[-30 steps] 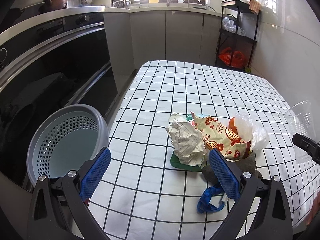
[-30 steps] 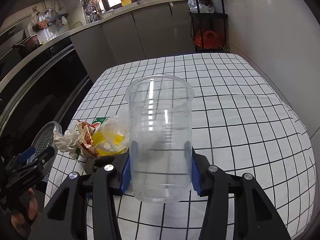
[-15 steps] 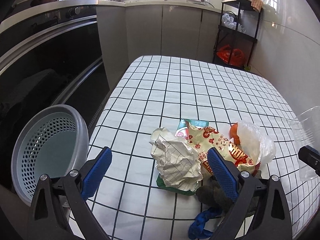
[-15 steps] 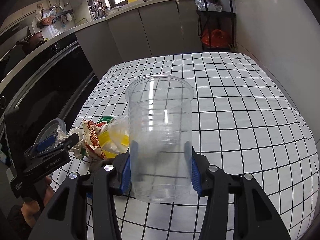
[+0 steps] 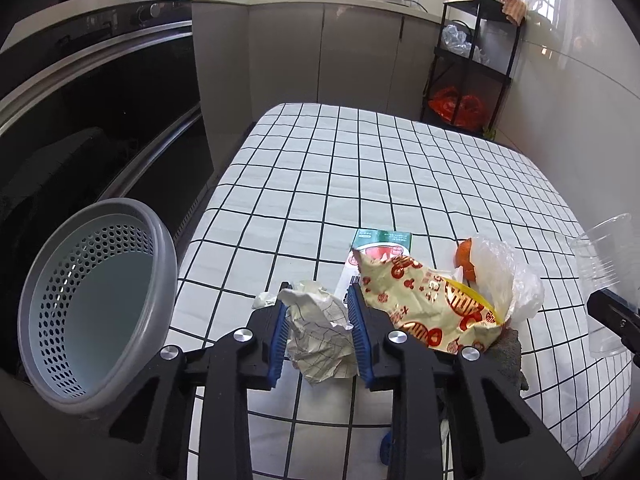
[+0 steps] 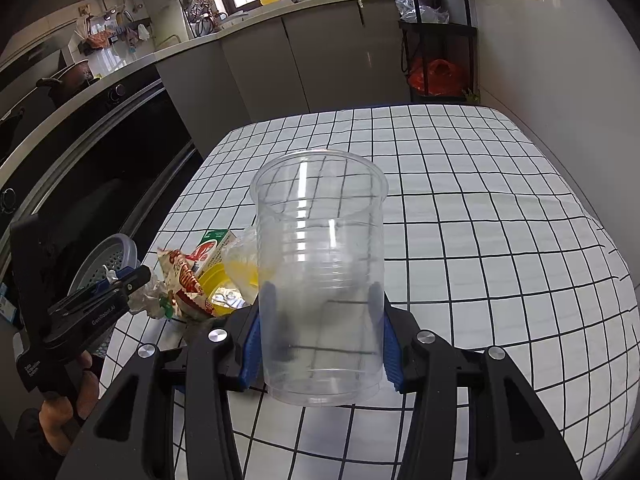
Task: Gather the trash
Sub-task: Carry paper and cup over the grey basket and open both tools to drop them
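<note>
My left gripper [image 5: 318, 334] is shut on a crumpled ball of white paper [image 5: 318, 336] at the near left of the trash pile. Beside it lie a red-printed snack wrapper [image 5: 424, 304], a green and white carton [image 5: 380, 242], a clear plastic bag with orange peel [image 5: 496, 276] and a grey lump [image 5: 508, 350]. My right gripper [image 6: 320, 320] is shut on an upright clear plastic cup [image 6: 320, 276], held above the checked tablecloth [image 6: 480, 240]. The cup also shows at the right edge of the left wrist view [image 5: 608, 276]. The left gripper shows in the right wrist view [image 6: 100, 304].
A grey perforated waste basket [image 5: 92, 304] stands off the table's left edge, below it. A black oven front [image 5: 100, 120] runs along the left. A black shelf rack [image 5: 472, 60] with an orange bag stands past the far end. A blue scrap [image 5: 386, 446] lies at the near edge.
My left gripper moved forward and closed on the crumpled paper; it was open before. My right gripper kept hold of the cup with little movement.
</note>
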Tool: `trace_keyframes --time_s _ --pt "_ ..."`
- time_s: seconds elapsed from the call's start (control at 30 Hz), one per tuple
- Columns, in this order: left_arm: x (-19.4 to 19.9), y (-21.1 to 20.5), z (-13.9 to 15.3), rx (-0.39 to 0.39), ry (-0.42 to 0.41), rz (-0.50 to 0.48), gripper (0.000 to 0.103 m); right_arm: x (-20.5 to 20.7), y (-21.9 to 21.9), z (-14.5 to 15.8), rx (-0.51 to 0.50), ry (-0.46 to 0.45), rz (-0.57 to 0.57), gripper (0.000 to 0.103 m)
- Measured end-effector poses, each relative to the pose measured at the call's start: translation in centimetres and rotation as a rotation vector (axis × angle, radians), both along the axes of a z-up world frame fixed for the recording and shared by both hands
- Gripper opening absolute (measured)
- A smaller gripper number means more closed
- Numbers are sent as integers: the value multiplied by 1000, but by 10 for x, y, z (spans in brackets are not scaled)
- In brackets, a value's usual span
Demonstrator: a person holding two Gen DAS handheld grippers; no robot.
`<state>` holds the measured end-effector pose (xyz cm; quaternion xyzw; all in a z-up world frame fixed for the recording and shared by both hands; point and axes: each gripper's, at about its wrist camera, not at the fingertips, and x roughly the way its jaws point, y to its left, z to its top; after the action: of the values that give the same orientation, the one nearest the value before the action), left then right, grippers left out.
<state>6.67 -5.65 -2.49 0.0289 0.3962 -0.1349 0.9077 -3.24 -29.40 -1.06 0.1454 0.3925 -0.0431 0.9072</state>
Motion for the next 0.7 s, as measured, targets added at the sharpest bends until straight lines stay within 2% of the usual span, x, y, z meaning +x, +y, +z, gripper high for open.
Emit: trace_keyframes --time_s 0.23,0.43,0.7 --pt "-14 18 19 11 -55 14 27 1 3 0 -4 1 -1 47" --pt "-31 49 42 53 -120 54 27 -4 16 7 -6 -30 26 47" --pt "-37 103 60 124 -176 129 27 4 67 24 24 -106 133 47"
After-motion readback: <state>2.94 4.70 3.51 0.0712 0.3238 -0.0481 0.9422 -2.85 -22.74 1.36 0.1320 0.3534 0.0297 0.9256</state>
